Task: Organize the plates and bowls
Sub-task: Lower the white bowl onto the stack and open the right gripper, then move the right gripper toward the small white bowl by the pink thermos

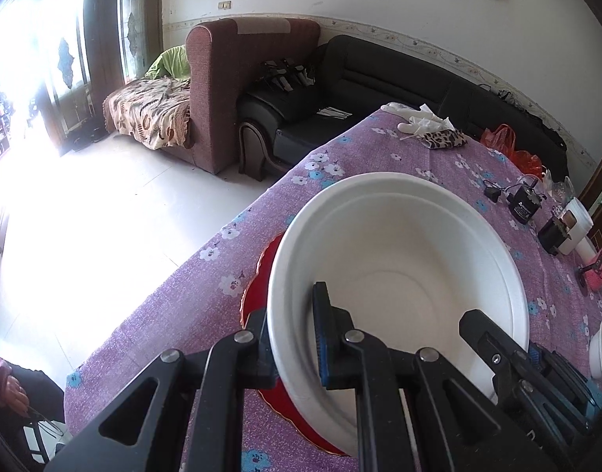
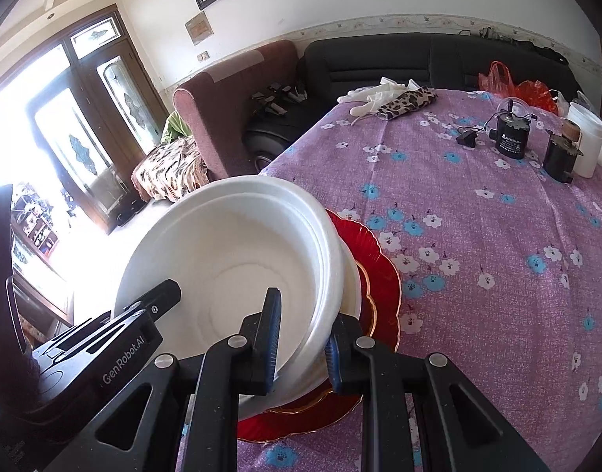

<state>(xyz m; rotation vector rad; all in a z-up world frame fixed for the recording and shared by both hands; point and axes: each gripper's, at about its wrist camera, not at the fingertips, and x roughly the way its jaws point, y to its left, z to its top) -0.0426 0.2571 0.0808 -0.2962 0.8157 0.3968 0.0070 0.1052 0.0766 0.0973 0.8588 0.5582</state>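
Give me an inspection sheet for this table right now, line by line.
Surface: purple floral tablecloth.
Job's things: stacked white foam bowls on red scalloped plate; small white bowl apart.
Clutter: white gloves, leopard-print pouch, black motors, white jar.
Grippers: left gripper and right gripper each straddle the bowl rim.
Cables: thin wire by the motors.
Surroundings: black sofa, brown armchair.
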